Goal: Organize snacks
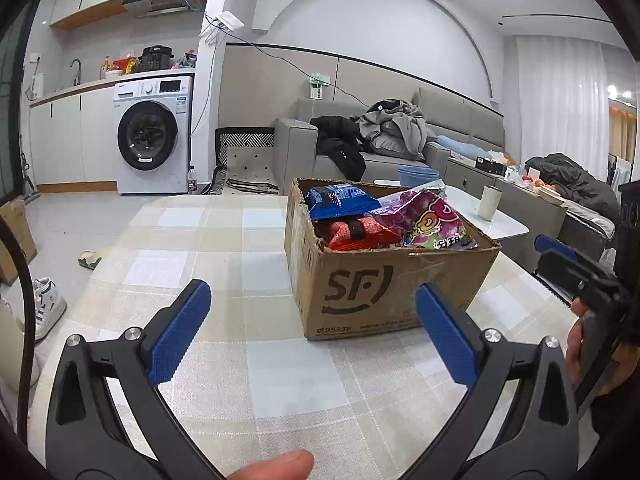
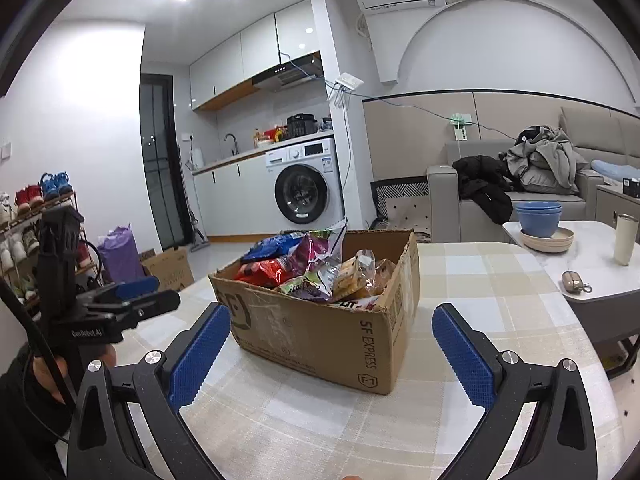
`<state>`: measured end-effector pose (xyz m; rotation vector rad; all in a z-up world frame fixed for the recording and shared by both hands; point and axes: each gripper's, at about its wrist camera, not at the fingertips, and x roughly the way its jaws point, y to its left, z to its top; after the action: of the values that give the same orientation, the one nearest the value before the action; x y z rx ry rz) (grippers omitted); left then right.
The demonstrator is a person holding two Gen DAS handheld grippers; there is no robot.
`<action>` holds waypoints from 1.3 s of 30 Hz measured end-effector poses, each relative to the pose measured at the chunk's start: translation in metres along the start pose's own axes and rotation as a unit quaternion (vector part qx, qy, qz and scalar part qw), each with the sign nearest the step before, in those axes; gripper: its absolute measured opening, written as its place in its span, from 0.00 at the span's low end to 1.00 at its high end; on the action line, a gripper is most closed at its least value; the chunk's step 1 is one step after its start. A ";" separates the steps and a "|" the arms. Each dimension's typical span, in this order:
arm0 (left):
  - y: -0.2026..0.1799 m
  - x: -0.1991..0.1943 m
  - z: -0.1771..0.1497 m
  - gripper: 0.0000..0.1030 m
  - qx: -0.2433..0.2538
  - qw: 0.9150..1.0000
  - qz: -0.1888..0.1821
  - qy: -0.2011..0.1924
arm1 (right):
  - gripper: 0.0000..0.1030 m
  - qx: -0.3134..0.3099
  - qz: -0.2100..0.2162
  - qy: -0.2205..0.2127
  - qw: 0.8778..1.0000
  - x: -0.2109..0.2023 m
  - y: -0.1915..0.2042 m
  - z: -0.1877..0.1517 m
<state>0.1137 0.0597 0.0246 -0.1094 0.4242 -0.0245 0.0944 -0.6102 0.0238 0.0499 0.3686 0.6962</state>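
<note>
A brown cardboard box (image 1: 384, 288) (image 2: 320, 332) printed SF stands on the checked tablecloth (image 1: 248, 360) (image 2: 480, 312). Snack bags fill it: a blue bag (image 1: 340, 200) (image 2: 272, 246), a red bag (image 1: 356, 234) (image 2: 264, 272), a purple bag (image 1: 428, 220) (image 2: 320, 250) and yellowish packets (image 2: 360, 276). My left gripper (image 1: 312, 328) is open a short way in front of the box, with nothing between its blue pads. My right gripper (image 2: 332, 352) is open too, near the box's front corner. Each gripper shows at the edge of the other's view (image 1: 576, 268) (image 2: 128, 300).
A white side table (image 2: 580, 256) to the right carries blue bowls (image 2: 538, 218), a tumbler (image 2: 625, 244) and a small pouch (image 2: 574, 280). A sofa (image 1: 360, 148) with heaped clothes is behind. A washing machine (image 1: 154, 136), shoe rack (image 2: 24, 232) and floor box (image 2: 168, 268) stand further off.
</note>
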 end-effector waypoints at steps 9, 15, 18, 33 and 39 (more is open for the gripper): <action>0.001 0.011 -0.011 0.99 0.005 1.000 0.007 0.011 | 1.00 -0.002 -0.009 -0.014 1.000 -0.004 -0.003 -0.004; 0.000 0.015 -0.012 0.99 0.008 1.000 0.007 0.013 | 1.00 -0.014 -0.011 -0.018 1.000 -0.006 0.002 -0.006; -0.003 0.016 -0.012 0.99 0.017 1.000 0.006 0.011 | 1.00 -0.022 -0.015 -0.016 1.000 -0.005 0.007 -0.006; -0.004 0.018 -0.013 0.99 0.016 1.000 0.007 0.011 | 1.00 -0.016 -0.021 -0.011 1.000 -0.003 0.003 -0.004; -0.005 0.020 -0.014 0.99 0.011 1.000 0.008 0.012 | 1.00 -0.014 -0.021 -0.011 1.000 -0.003 0.003 -0.004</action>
<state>0.1264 0.0523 0.0043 -0.0836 0.4482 -0.0148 0.0893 -0.6100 0.0210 0.0223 0.3377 0.6594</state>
